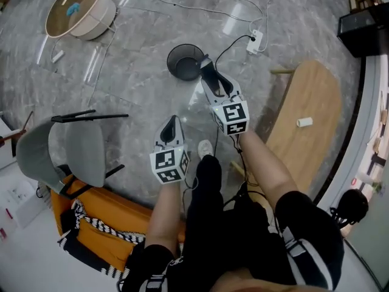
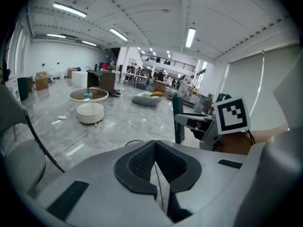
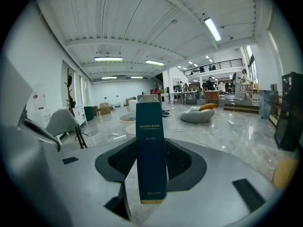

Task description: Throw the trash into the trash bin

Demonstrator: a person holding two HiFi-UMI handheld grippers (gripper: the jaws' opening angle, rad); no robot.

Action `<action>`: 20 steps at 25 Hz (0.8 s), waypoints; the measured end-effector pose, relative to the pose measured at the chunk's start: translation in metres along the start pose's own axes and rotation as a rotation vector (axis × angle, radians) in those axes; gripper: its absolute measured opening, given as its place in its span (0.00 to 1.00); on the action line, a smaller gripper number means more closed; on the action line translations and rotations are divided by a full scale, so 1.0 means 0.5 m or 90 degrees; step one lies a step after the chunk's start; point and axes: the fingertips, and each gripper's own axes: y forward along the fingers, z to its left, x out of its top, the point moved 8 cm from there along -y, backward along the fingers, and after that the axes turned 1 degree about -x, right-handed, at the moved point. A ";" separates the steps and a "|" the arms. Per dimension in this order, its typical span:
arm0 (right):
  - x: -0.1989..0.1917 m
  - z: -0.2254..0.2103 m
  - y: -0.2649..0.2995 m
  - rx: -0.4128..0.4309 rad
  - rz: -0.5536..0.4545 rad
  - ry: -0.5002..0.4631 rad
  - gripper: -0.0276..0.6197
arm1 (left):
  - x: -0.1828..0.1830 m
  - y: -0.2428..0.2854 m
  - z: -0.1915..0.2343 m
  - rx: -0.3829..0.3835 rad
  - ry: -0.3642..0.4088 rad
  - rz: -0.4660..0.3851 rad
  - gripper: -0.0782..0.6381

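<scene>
Floor (image 1: 140, 96) of grey marble holds trash bin (image 1: 185, 61), chair (image 1: 67, 154), wooden bench (image 1: 307, 102).

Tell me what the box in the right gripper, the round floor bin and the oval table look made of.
The box looks like printed cardboard, matte dark teal, with crisp folded edges and a gabled top. The bin is black with a thin rim: metal mesh or plastic, too small to tell. The table looks like wood or veneer, smooth, tan with faint grain streaks.
</scene>
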 end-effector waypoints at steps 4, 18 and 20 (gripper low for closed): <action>-0.095 -0.013 0.152 0.023 0.045 0.005 0.32 | -0.048 0.084 0.062 0.005 -0.013 0.016 0.13; -0.410 -0.039 0.546 0.040 0.129 -0.113 0.32 | -0.232 0.304 0.183 -0.021 -0.050 0.063 0.13; -0.449 -0.036 0.578 0.037 0.147 -0.121 0.32 | -0.258 0.312 0.202 -0.016 -0.055 0.073 0.13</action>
